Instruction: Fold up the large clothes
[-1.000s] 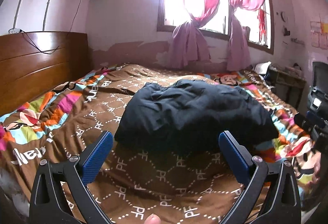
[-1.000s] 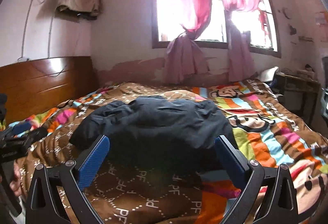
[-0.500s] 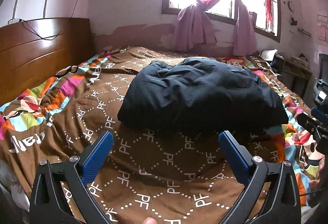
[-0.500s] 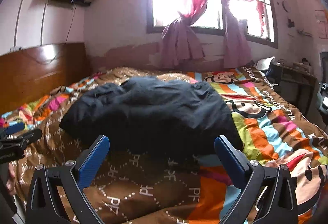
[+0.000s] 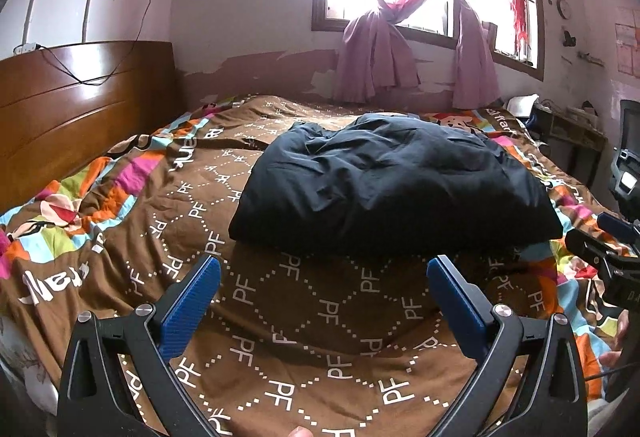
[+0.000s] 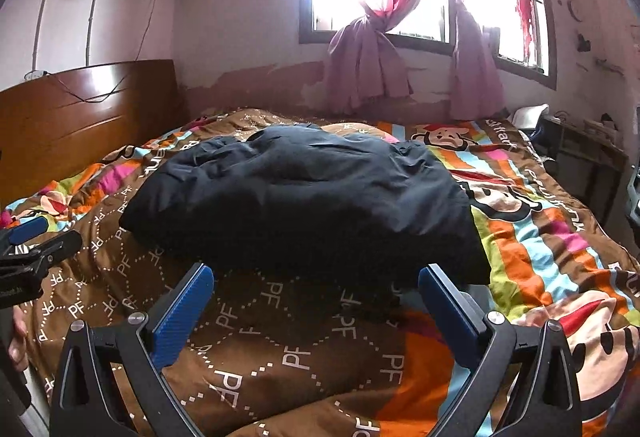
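A large black padded garment (image 5: 392, 185) lies folded into a thick rectangular bundle in the middle of the bed; it also shows in the right wrist view (image 6: 304, 197). My left gripper (image 5: 324, 301) is open and empty, held above the bedspread a short way in front of the bundle's near edge. My right gripper (image 6: 316, 305) is open and empty, just short of the bundle's near right edge. The right gripper shows at the right edge of the left wrist view (image 5: 604, 249). The left gripper shows at the left edge of the right wrist view (image 6: 32, 241).
The bed carries a brown and multicoloured cartoon bedspread (image 5: 304, 321). A wooden headboard (image 5: 68, 105) stands at the left. A window with pink curtains (image 5: 404, 21) is behind the bed. A small side table (image 6: 580, 145) stands at the far right.
Both grippers have drawn back and up from the bundle, so more bedspread shows in front of it. The garment has not moved. Both grippers stay open.
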`<action>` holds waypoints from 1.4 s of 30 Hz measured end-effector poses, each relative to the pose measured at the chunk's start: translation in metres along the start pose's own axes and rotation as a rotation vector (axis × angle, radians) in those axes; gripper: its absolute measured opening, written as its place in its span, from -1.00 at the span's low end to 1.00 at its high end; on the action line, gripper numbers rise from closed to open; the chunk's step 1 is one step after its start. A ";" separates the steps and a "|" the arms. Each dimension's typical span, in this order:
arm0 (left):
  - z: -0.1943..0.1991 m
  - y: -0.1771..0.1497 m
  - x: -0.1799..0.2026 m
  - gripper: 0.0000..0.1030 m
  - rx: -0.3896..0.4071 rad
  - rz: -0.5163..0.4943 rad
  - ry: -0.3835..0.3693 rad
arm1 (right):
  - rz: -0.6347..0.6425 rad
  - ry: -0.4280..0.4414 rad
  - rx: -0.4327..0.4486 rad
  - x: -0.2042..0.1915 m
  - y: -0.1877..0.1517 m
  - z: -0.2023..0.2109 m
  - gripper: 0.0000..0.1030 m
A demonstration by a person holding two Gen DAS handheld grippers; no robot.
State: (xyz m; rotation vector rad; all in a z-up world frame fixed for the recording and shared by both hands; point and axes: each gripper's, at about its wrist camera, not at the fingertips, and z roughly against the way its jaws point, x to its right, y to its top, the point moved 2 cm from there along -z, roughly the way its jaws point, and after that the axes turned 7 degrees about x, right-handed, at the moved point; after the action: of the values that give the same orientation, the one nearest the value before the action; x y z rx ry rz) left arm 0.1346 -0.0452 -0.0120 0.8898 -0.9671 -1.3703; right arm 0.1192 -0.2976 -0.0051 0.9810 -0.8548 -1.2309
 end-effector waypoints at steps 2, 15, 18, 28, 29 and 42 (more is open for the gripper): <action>0.000 0.000 0.001 0.97 0.002 -0.001 -0.002 | -0.003 -0.003 -0.002 0.002 0.000 -0.001 1.00; 0.005 0.001 0.003 0.97 0.021 -0.007 -0.007 | -0.006 -0.006 -0.001 0.002 0.001 0.000 1.00; 0.006 0.001 0.004 0.97 0.024 -0.014 -0.006 | -0.005 -0.006 0.000 0.002 0.001 0.000 1.00; 0.007 0.002 0.006 0.97 0.028 -0.018 -0.004 | -0.003 -0.003 0.000 0.002 0.001 0.000 1.00; 0.007 0.002 0.006 0.97 0.029 -0.018 -0.005 | -0.003 -0.004 -0.001 0.002 0.001 0.000 1.00; 0.008 0.004 0.005 0.97 0.031 -0.022 -0.009 | -0.003 -0.003 0.000 0.003 0.001 0.000 1.00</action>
State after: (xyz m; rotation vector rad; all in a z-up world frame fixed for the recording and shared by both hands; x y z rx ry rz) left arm 0.1279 -0.0499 -0.0053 0.9205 -0.9900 -1.3822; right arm 0.1197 -0.3003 -0.0038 0.9809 -0.8558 -1.2351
